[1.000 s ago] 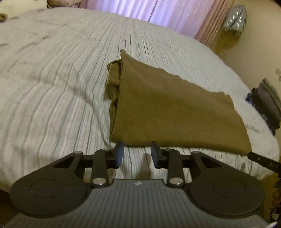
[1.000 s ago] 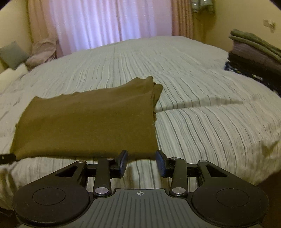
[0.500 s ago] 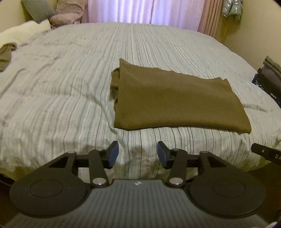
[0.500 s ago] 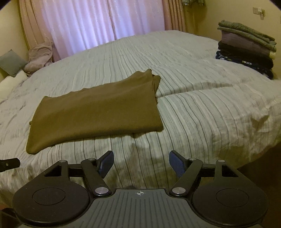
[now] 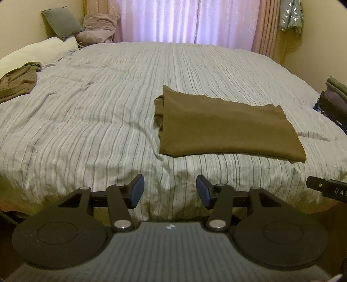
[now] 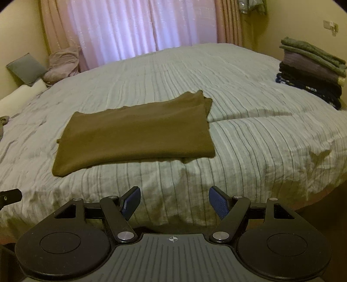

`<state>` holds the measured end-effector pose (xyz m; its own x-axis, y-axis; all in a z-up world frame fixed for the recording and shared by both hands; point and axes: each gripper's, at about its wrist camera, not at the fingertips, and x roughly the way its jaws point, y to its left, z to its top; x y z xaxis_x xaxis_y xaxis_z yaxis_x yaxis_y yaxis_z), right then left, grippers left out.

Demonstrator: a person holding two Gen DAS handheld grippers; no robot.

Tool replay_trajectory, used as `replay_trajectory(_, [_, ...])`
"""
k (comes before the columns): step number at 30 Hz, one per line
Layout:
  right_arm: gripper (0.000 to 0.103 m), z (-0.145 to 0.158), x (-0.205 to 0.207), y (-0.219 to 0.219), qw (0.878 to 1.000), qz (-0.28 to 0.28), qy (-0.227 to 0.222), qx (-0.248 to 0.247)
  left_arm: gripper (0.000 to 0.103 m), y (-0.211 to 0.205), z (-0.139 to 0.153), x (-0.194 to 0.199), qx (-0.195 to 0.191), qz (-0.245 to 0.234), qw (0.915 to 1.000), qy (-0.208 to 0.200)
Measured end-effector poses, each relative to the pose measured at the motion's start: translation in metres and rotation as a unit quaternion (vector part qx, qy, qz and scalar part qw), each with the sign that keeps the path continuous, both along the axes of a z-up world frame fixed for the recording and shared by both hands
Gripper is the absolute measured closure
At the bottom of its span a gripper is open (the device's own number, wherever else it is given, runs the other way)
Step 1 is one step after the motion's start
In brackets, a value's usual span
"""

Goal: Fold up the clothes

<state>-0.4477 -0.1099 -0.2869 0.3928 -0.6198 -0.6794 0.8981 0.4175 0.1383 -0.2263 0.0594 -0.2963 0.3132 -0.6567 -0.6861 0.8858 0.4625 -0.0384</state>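
A folded olive-brown garment lies flat on the striped bed, near its front edge; it also shows in the right wrist view. My left gripper is open and empty, held off the bed's front edge, short of the garment's near left corner. My right gripper is open and empty, also back from the bed edge, below the garment's near right corner. The tip of the right gripper shows at the right of the left wrist view.
A stack of folded clothes sits at the bed's right side. A crumpled olive garment lies at the far left by white pillows. A grey cushion and a pink blanket lie by the curtains.
Both grippers have opened wider and pulled back from the folded garment's near edge, off the bed. The garment stays flat on the bed.
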Motion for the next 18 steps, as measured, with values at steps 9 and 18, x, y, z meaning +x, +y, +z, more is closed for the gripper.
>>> replay_trajectory(9, [0.030,0.006,0.003,0.007,1.000,-0.007,0.000,-0.004,0.053,0.007,0.007,0.004,-0.020,-0.011,0.9997,0.002])
replay_trajectory(18, [0.030,-0.008,-0.008,-0.015,0.999,-0.032,-0.031,0.024,0.053,-0.015,-0.008,0.011,-0.035,-0.054,0.9975,0.031])
